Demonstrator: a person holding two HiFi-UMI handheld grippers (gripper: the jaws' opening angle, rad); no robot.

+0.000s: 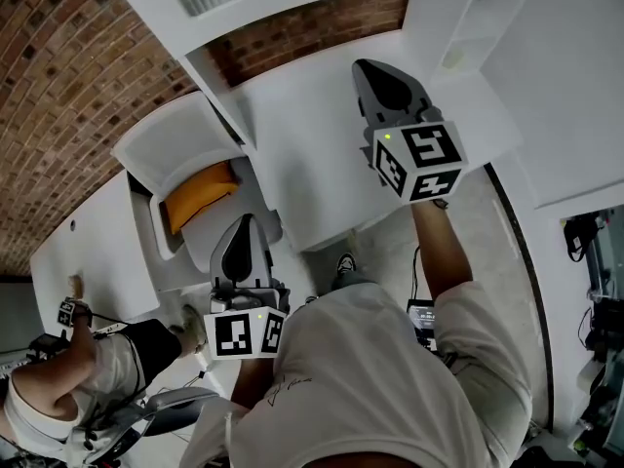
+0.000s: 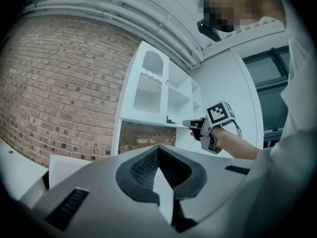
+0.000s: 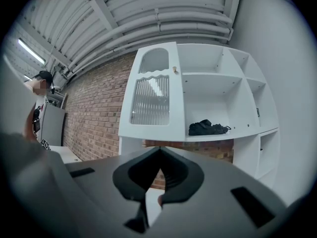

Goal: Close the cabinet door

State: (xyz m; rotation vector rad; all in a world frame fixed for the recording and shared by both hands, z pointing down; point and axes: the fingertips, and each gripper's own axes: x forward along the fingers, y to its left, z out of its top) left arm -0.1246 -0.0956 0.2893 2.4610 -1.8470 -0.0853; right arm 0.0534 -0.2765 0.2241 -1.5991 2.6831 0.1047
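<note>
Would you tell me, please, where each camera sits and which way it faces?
Head view: on the person's head, looking down at the left gripper, right gripper and own shirt.
Left gripper view: on that gripper, facing the cabinet; right gripper and forearm show.
Right gripper view: along its shut jaws toward the cabinet's door.
Both gripper views share the cabinet.

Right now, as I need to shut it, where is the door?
Right gripper view: the door sits centre-left, just left of the open shelves, up-left of the black bundle.
</note>
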